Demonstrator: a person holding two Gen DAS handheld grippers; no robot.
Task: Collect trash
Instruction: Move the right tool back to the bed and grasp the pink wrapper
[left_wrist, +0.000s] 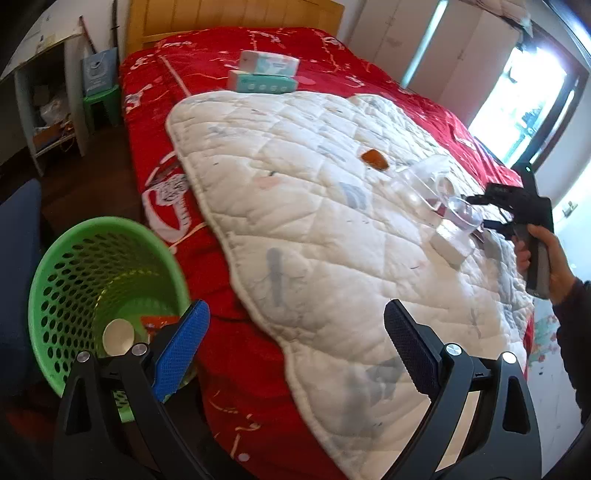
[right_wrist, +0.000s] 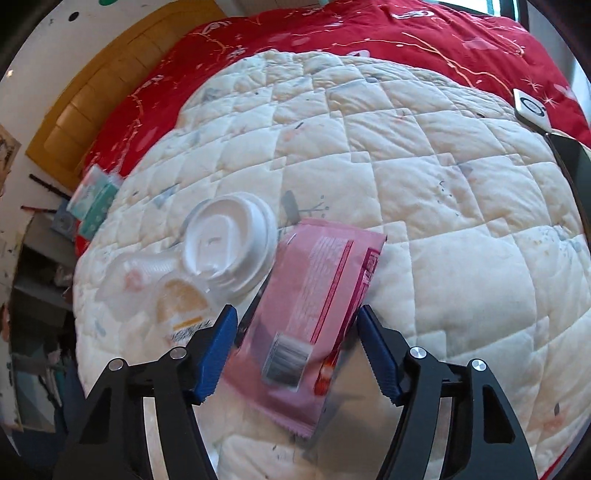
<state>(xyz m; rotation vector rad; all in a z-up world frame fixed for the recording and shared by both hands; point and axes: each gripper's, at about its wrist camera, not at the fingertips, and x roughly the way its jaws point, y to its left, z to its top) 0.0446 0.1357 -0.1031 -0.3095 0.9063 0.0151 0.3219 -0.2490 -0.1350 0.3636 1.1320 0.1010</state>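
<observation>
A green perforated trash basket (left_wrist: 48, 280) stands on the floor beside the bed, with a white lid and an orange wrapper inside. My left gripper (left_wrist: 295, 332) is open and empty above the bed's edge, next to the basket. In the right wrist view a pink snack wrapper (right_wrist: 314, 295) lies on the white quilt (right_wrist: 424, 184) between the open fingers of my right gripper (right_wrist: 295, 332). A white cup lid (right_wrist: 229, 247) and clear plastic cups (right_wrist: 147, 273) lie just left of it. An orange scrap (left_wrist: 375, 158) lies on the quilt. The right gripper also shows in the left wrist view (left_wrist: 484, 212).
A red bedspread (left_wrist: 221, 66) covers the bed. Two tissue packs (left_wrist: 266, 72) lie near the headboard. A white device (right_wrist: 530, 109) and a dark phone (right_wrist: 574, 166) lie at the quilt's right. A green stool (left_wrist: 101, 101) and a shelf (left_wrist: 40, 96) stand beside the bed.
</observation>
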